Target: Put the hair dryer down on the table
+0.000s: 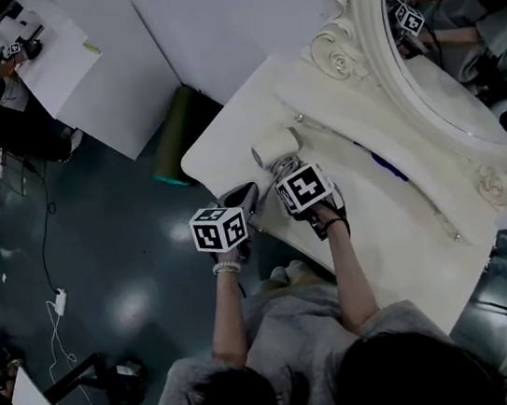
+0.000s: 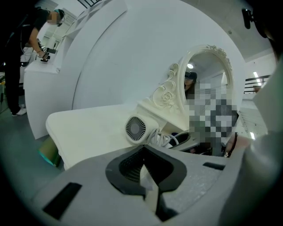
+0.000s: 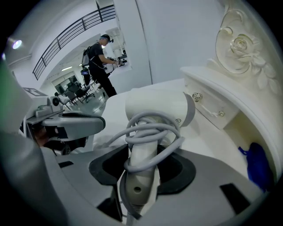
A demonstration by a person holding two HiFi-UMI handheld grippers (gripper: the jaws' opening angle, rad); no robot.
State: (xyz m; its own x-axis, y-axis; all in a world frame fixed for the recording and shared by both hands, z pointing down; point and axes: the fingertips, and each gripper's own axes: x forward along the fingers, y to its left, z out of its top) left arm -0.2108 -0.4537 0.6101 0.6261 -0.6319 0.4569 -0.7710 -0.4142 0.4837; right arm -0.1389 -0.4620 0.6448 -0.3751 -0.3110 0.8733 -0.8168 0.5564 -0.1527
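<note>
The right gripper (image 3: 140, 178) has its jaws clamped on the handle of a white hair dryer (image 3: 155, 109), over the near corner of the desk (image 1: 385, 229). Whether the dryer touches the surface is unclear. The left gripper (image 2: 143, 175) is just beside it, jaws together and empty. If let go here, the top-heavy dryer could tip off the close edge, or its cord (image 3: 152, 132) could snag the jaws. Only the right gripper view shows the cord wound round the handle; only the head view shows the edge.
</note>
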